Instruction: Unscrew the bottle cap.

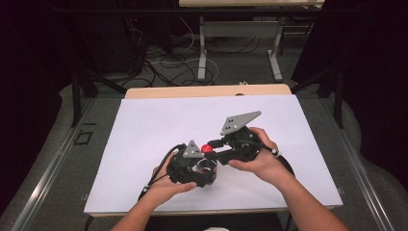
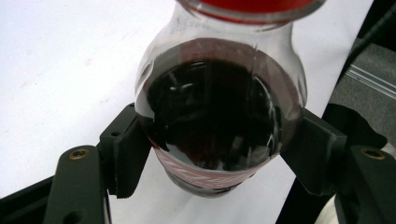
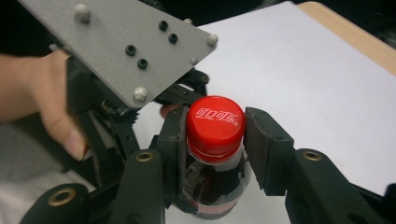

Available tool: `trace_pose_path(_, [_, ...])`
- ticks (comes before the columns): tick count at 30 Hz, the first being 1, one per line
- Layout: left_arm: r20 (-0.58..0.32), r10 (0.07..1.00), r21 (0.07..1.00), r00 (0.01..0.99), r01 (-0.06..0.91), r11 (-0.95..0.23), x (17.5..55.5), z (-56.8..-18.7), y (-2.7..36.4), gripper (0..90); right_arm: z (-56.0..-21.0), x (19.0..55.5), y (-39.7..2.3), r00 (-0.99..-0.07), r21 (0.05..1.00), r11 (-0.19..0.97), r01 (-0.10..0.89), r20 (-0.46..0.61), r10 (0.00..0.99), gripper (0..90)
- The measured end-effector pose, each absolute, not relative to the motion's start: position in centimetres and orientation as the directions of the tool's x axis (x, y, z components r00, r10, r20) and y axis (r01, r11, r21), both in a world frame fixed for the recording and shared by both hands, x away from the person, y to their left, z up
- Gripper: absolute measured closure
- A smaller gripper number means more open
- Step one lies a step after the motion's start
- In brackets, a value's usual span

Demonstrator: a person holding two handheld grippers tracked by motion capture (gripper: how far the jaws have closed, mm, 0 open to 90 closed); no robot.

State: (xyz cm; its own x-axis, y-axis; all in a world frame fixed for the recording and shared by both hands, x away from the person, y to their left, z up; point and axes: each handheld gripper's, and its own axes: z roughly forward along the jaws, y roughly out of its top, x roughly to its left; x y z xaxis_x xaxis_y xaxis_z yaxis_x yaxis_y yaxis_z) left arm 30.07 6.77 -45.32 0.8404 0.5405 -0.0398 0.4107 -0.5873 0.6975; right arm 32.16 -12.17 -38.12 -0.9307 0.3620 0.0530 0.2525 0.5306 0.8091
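Near the table's (image 1: 144, 125) near edge, the bottle (image 2: 212, 116) is clamped by the left gripper (image 2: 219, 154), its cap (image 3: 215, 123) by the right gripper (image 3: 212, 144); uneven twisting could cause slippage or spillage.

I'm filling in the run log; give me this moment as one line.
left gripper: shut on bottle body | right gripper: shut on red cap | bottle: upright on white sheet

A person's two hands are working over the white sheet (image 1: 144, 139), the left gripper (image 1: 191, 169) gripping a dark bottle (image 1: 208, 169) near the sheet's front edge, the right gripper (image 1: 217, 148) closing on its red cap (image 1: 207, 148) just above
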Motion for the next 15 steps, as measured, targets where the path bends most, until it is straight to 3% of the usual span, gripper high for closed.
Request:
trace_pose_path(6, [-0.030,0.503,0.694,0.864,0.380,-0.611,29.9,-45.4,6.5,30.8,-37.7,33.7,-12.7,-0.995,0.782,0.623,-0.001,-0.063,0.078,60.6])
trace_pose_path(8, [-0.039,0.496,0.685,0.867,0.384,-0.619,29.9,-45.3,6.5,30.8,-37.7,33.9,-12.7,-0.997,0.782,0.623,-0.012,-0.059,0.055,60.6])
trace_pose_path(10, [-0.046,0.512,0.691,0.858,0.397,-0.604,29.9,-45.5,6.4,30.8,-37.7,34.0,-12.7,-0.997,0.776,0.631,-0.001,-0.047,0.056,60.2])
trace_pose_path(12, [-0.035,0.512,0.687,0.858,0.392,-0.611,30.1,-45.4,6.6,30.8,-37.8,33.7,-12.4,-0.993,0.777,0.629,0.039,-0.039,0.110,46.0])
trace_pose_path(15, [-0.038,0.529,0.688,0.848,0.406,-0.601,30.2,-45.4,6.7,30.8,-37.9,32.8,-11.9,-0.977,0.774,0.628,0.084,-0.060,0.205,41.8])
